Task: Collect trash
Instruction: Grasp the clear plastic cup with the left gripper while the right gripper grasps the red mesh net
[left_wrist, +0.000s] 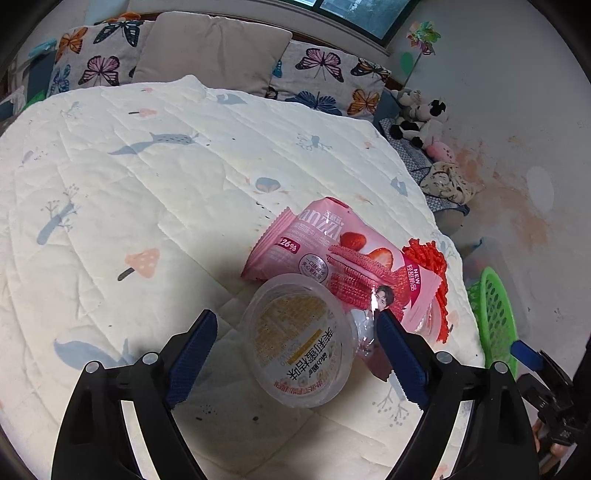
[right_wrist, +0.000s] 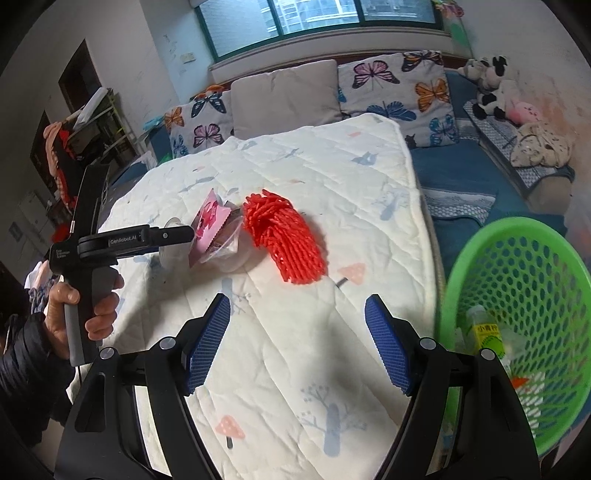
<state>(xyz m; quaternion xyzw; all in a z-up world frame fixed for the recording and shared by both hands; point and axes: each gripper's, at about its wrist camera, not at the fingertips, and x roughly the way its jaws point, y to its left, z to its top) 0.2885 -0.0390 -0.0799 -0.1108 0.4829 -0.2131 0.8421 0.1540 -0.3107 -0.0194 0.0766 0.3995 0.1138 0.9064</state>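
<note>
Left gripper (left_wrist: 295, 332) spread wide around cup (left_wrist: 299, 341) on quilt (left_wrist: 110, 184), not clamped yet. Right gripper (right_wrist: 297, 339) released, empty, beside basket (right_wrist: 517, 280). Next, I'd say: squeeze cup gently, carry to basket

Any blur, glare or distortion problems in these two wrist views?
Left wrist: strong fisheye bending, dark corners, mild glare on the clear plastic cup, pink snack wrapper sharp. Right wrist: same bending, green basket slightly smeared at the edge, red foam net crisp.

Glossy clear plastic cup (left_wrist: 299, 341), shiny wrapper (left_wrist: 332, 254), quilted cloth blanket (left_wrist: 147, 206).
</note>
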